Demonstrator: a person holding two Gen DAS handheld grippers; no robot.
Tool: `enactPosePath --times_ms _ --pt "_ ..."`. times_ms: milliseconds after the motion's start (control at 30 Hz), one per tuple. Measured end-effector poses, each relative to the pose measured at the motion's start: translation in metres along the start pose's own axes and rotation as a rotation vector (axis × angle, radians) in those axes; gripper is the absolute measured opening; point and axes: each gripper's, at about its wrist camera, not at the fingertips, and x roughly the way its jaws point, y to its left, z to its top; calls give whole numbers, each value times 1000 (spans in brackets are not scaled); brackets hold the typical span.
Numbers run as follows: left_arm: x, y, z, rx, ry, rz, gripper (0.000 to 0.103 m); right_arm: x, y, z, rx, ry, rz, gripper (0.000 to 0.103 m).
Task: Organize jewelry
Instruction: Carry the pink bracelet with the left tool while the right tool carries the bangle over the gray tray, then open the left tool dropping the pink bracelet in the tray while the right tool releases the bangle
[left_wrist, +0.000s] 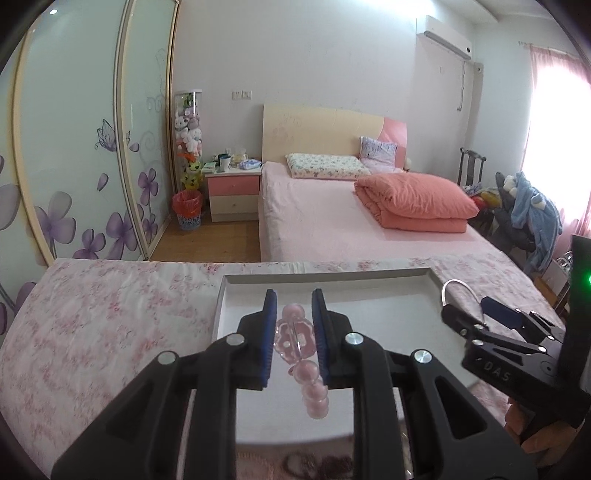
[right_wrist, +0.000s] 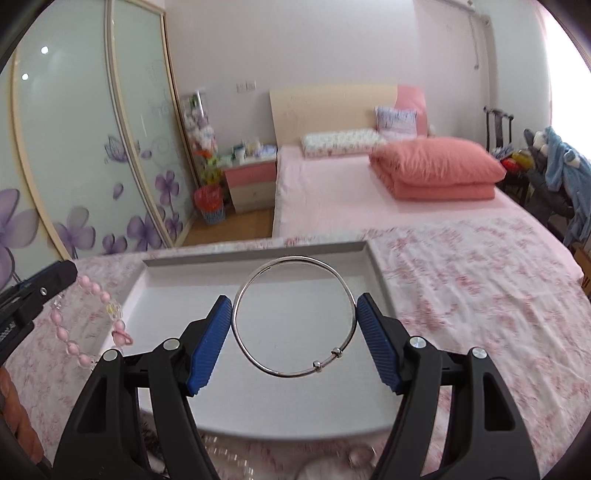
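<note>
My left gripper (left_wrist: 294, 308) is shut on a pink bead bracelet (left_wrist: 297, 338) and holds it above the white tray (left_wrist: 236, 282); the beads hang down between the blue pads. The bracelet also shows in the right wrist view (right_wrist: 92, 325), left of the tray (right_wrist: 373, 266). My right gripper (right_wrist: 294, 306) is shut on a thin silver bangle (right_wrist: 291, 317), held by its two sides above the tray. The right gripper (left_wrist: 469, 310) with the bangle (left_wrist: 458, 288) shows at the tray's right edge in the left wrist view.
The tray lies on a pink floral cloth (right_wrist: 461, 295). More jewelry lies blurred on the cloth at the near edge (left_wrist: 317, 461). Behind are a bed (left_wrist: 332, 218), a nightstand (left_wrist: 232, 188) and sliding wardrobe doors (left_wrist: 74, 147).
</note>
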Motion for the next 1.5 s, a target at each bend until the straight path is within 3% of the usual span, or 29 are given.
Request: enactPosePath --times_ms 233,500,667,733,833,1100,1367,1500 --pt "46 -1 2 5 50 -7 20 48 8 0 -23 134 -26 70" --pt "79 -3 2 6 74 -3 20 52 4 5 -19 149 -37 72" --pt "82 4 5 -15 60 17 42 40 -6 2 -2 136 -31 75" --pt "79 9 4 -26 60 27 47 33 -8 2 -7 120 -39 75" --pt "69 17 2 -38 62 42 48 23 -10 3 -12 107 -43 75" --pt "9 43 -16 -50 38 91 67 -21 -19 -17 -10 82 -21 75" --pt "-63 71 -78 -53 75 129 83 -65 -39 -60 4 105 -15 75" --pt "-89 75 -115 -53 111 130 84 -73 -44 -89 29 161 -4 75"
